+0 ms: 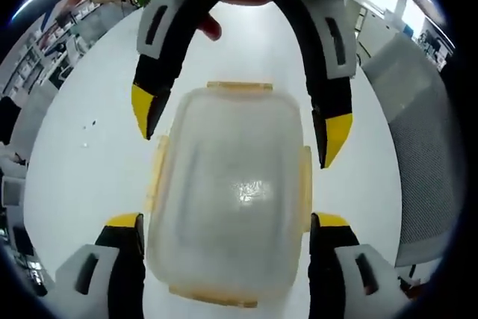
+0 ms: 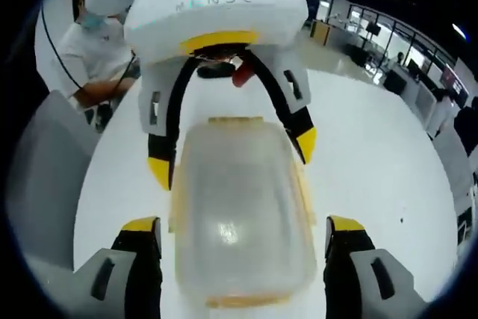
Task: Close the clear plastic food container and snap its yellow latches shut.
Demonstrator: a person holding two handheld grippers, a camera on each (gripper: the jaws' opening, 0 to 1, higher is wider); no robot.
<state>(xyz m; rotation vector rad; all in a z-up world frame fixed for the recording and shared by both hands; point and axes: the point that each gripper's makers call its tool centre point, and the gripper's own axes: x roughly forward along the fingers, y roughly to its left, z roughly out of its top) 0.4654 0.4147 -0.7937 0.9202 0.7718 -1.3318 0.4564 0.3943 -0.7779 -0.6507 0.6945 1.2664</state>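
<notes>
The clear container point(image 1: 231, 192) lay lid-on between both grippers, left point(image 1: 230, 223) and right point(image 2: 243, 228), jaws spread wide. Latch engagement was unclear; its near latch point(image 2: 246, 301) was partly cropped

Both grippers share one build: black curved jaws with yellow tips, mounted in white housings with dark slots. The left gripper point(image 2: 231, 155) has a white domed body bearing a green light strip and grey lettering. The right gripper point(image 1: 240, 136) looks alike.
</notes>
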